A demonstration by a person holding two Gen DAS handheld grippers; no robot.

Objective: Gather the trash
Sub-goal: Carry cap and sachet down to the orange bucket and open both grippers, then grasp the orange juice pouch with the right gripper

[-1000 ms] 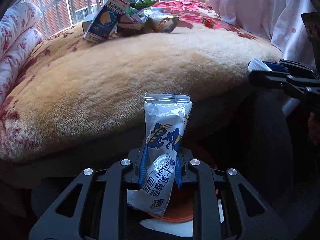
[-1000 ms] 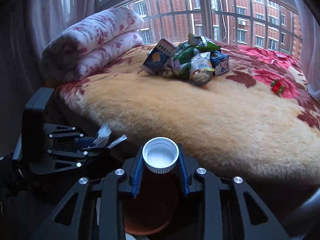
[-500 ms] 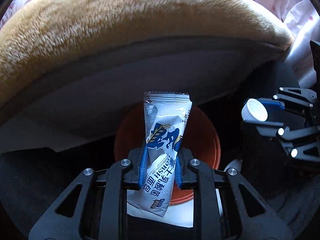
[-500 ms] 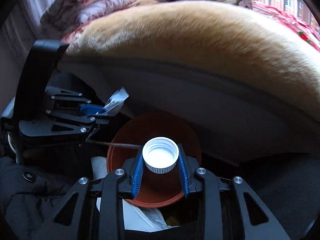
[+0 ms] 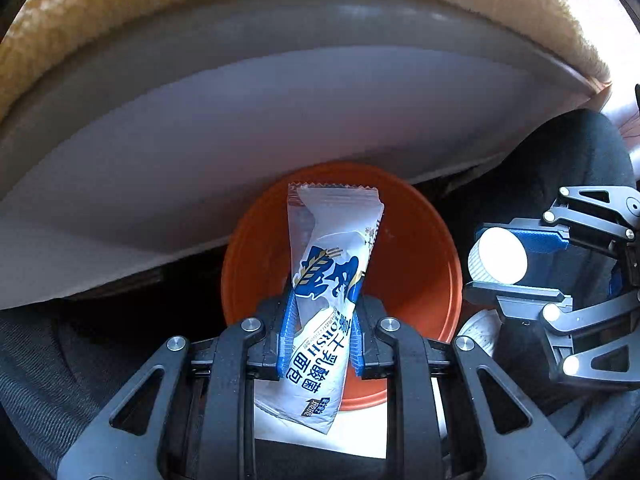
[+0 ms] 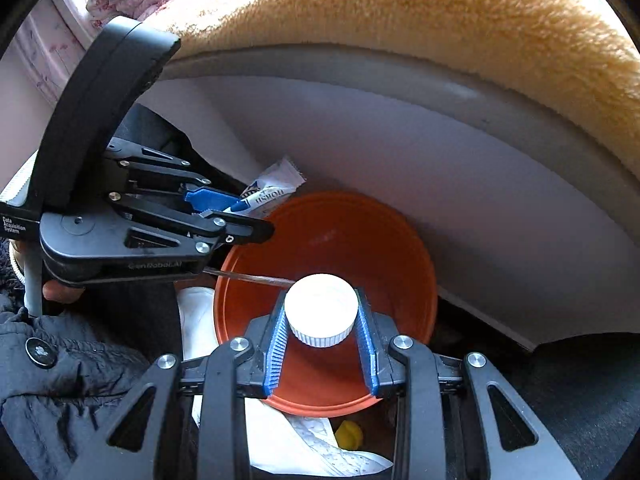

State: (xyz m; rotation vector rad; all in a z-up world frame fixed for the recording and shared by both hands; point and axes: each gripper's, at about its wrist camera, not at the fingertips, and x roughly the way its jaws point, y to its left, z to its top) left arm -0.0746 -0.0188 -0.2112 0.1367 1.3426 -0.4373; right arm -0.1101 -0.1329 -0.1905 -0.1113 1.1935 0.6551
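My left gripper point(image 5: 320, 320) is shut on a white and blue snack wrapper point(image 5: 332, 280) and holds it over an orange bin point(image 5: 416, 248) on the floor beside the bed. My right gripper point(image 6: 322, 344) is shut on a white bottle cap point(image 6: 321, 310) and holds it over the same orange bin point(image 6: 332, 240). The right gripper with the cap point(image 5: 498, 256) shows at the right of the left wrist view. The left gripper with the wrapper point(image 6: 268, 196) shows at the left of the right wrist view.
The bed's side panel point(image 5: 240, 120) and its tan fluffy blanket point(image 6: 440, 28) rise just behind the bin. White shoes point(image 6: 304, 440) and a small yellow thing point(image 6: 349, 434) lie on the floor by the bin. A dark jacket point(image 6: 72, 380) is at the lower left.
Both grippers have tilted down from the bed top to the orange bin on the floor and moved closer over it, each still holding its item. The trash pile has left view.
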